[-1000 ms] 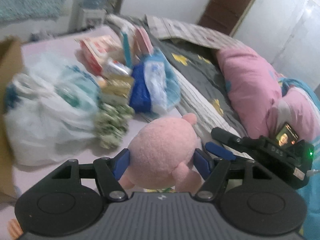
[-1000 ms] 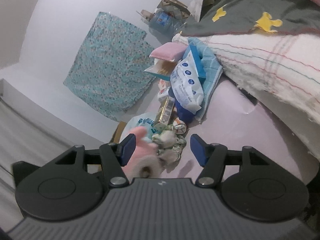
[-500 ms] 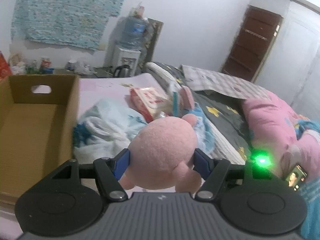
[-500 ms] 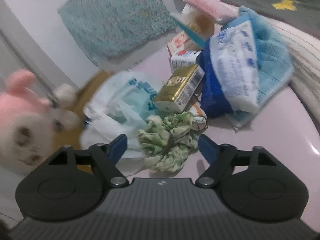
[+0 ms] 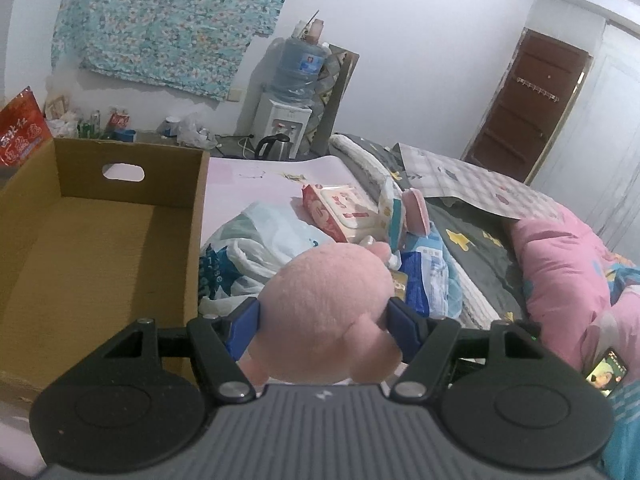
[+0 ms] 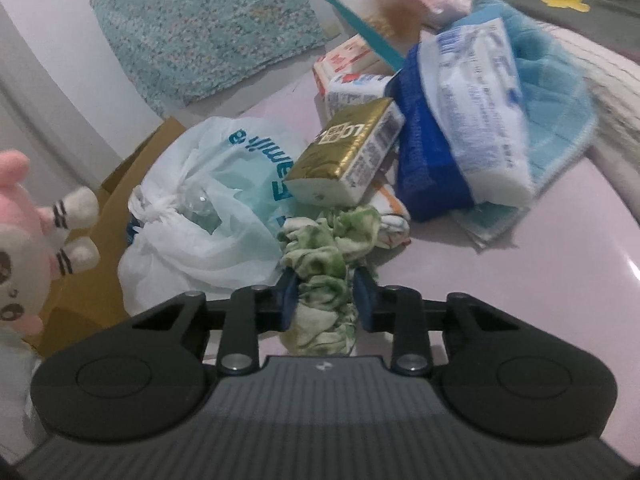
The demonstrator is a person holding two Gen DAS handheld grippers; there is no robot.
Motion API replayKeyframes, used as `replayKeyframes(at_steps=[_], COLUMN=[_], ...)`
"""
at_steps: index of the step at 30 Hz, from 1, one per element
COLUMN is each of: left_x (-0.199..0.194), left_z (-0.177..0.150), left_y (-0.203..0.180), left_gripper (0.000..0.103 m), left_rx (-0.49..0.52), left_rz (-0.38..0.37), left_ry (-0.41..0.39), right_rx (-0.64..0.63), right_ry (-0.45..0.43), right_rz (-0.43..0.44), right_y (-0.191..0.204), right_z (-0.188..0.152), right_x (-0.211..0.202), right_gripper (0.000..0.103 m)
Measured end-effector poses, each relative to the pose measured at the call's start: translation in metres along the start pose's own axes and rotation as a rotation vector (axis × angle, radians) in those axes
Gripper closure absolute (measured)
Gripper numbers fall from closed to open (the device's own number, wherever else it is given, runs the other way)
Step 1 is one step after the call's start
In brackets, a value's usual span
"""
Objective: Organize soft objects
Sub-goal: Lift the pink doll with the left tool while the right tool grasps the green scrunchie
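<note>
While the left tool (image 5: 322, 330) pinches the pink plush (image 5: 324, 312), only the right view shows the right tool (image 6: 325, 294) closing on the green scrunchie (image 6: 324, 280).

Bedroom clutter behind the bed

A water dispenser (image 5: 285, 120) stands by the far wall, a kettle (image 5: 276, 147) beside it, a brown door (image 5: 524, 108) at right.

Left gripper (image 5: 323, 326): ribbed grey housing showing small white logo, black linkage arms flanking it, round black discs sitting outboard, silver screws (image 5: 233, 390) shining beside logo, blue pads lining jaws. Right gripper (image 6: 325, 297): looking identical.
</note>
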State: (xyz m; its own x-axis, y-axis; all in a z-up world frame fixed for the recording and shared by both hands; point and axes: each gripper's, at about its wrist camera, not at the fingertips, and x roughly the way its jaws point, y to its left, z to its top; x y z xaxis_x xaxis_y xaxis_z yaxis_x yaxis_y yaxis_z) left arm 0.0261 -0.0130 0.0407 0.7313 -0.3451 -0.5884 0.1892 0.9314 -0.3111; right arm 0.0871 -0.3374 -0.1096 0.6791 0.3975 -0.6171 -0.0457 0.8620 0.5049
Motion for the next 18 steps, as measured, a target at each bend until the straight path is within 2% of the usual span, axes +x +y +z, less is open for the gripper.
replayKeyframes(at_steps=[10,18], left_x=[-0.009,-0.035], left_z=[-0.007,-0.005], left_y=[0.009,0.022], left_gripper=[0.033,0.033], left_rx=[-0.018,-0.034], left_rz=[0.004,0.02], left_ry=[-0.019,-0.076], right_rx=[0.133,0.104], right_ry=[-0.06,-0.133], right_rz=[0.029,0.1], right_y=[-0.021,0.007], right_z=[-0.027,-0.029], right_x=[-0.06,-0.103], right_gripper=[0.081,0.081])
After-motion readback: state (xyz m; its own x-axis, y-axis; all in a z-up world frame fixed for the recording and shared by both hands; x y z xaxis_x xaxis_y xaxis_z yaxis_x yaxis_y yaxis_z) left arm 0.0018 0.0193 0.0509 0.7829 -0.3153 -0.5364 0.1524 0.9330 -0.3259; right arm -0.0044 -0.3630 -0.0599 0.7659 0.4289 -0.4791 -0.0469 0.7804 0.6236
